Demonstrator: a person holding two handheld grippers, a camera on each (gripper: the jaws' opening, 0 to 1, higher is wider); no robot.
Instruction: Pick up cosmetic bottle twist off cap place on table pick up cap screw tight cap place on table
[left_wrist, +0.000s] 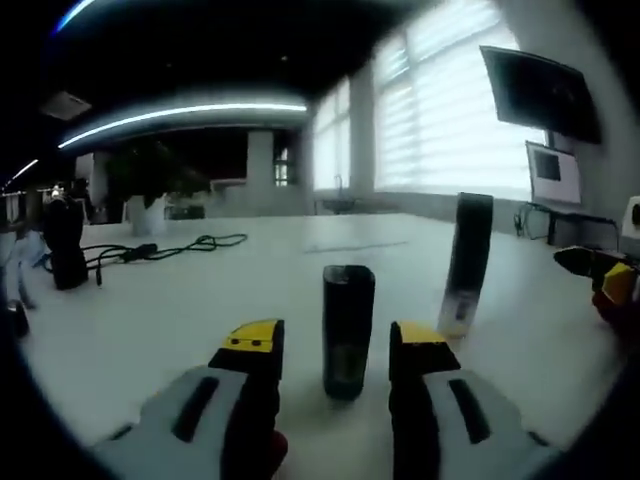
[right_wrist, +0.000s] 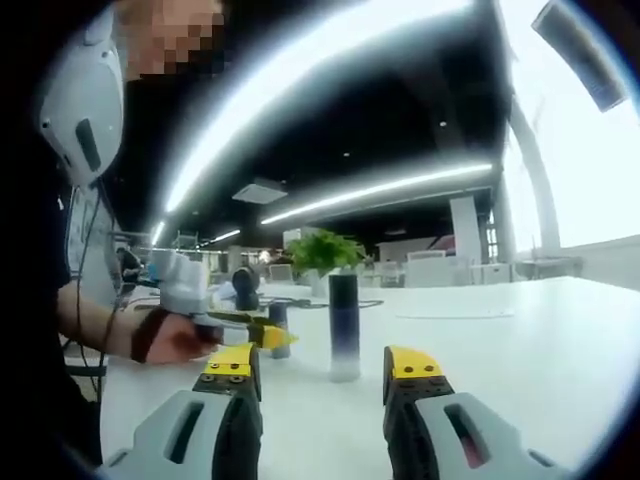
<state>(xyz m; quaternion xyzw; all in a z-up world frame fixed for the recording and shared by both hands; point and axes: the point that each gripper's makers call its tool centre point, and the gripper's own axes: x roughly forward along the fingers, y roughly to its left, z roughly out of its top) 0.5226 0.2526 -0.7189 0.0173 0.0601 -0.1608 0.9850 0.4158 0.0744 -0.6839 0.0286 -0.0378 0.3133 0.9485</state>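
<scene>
A: Left gripper view: your left tongs (left_wrist: 335, 345) are hanging spread around the dark cap (left_wrist: 348, 331), which is standing on the desk (left_wrist: 150, 320).

B: And your right tongs (right_wrist: 325, 372) are gaping too, the cosmetic bottle (right_wrist: 344, 326) standing upright beyond them.

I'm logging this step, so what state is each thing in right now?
Short dark bottle: upright on the table, between the open left claw jaws, not gripped.
Tall bottle: upright, dark cap on, untouched.
Right claw: open, holding nothing, short of the tall bottle.
Black cable: lying loose on the table.
</scene>
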